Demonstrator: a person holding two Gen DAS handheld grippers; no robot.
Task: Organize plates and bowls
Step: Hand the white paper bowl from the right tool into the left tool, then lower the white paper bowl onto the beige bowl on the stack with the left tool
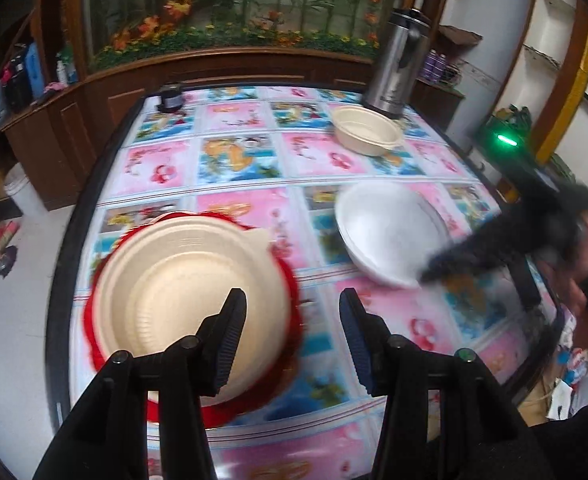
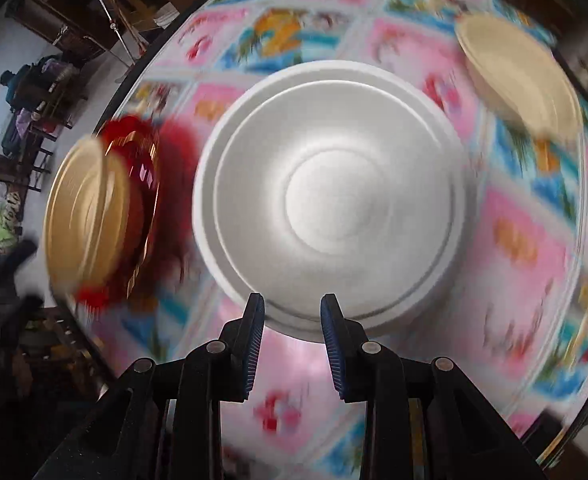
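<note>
The round white foam-like bowl (image 2: 330, 208) looks matt and smooth. The beige pulp-like bowl (image 1: 182, 300) is matt. The tall steel flask (image 1: 394, 68) shines. The patterned plastic table cover (image 1: 254, 160) is glossy.

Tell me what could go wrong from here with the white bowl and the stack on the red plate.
1. The right gripper sits at the near rim of the white bowl with jaws open; a shallow bite on that thin rim could tip or drop it.
2. The beige bowl rests loosely on the red plate by the table edge; a nudge from the left gripper could push it off.
</note>
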